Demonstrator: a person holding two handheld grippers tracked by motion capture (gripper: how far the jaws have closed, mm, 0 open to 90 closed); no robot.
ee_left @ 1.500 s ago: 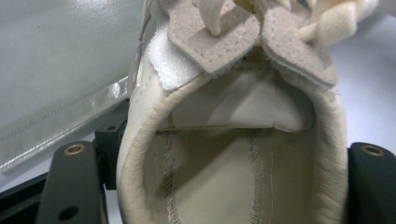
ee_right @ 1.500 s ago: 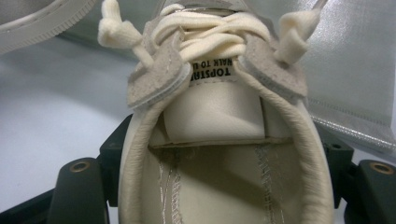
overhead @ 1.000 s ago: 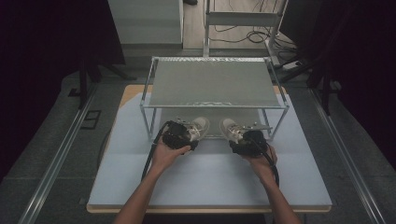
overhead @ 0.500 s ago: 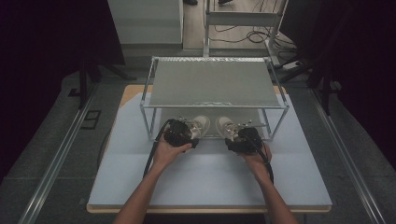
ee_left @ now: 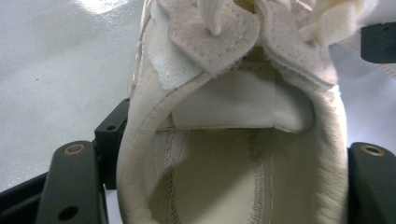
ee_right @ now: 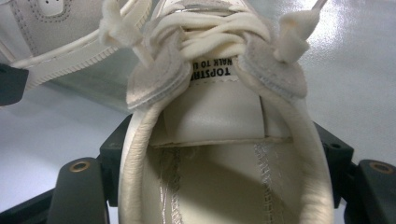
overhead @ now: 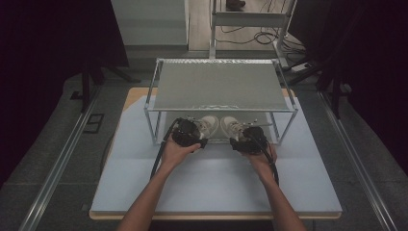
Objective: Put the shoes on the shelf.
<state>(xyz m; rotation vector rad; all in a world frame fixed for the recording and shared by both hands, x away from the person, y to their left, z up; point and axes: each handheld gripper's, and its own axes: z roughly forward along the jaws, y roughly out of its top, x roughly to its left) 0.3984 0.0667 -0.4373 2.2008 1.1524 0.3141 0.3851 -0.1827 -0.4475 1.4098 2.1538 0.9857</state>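
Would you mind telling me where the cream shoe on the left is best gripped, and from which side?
Grip the left shoe at its heel collar, coming from behind the heel. The opening faces the left gripper, and the padded rim is narrow enough to sit between the two jaws, one on each outer side, as they stand now.

left gripper (ee_left: 224,186): closed around heel collar of cream shoe (ee_left: 233,140) | laces seen at top | pale tabletop (ee_left: 60,70) beneath
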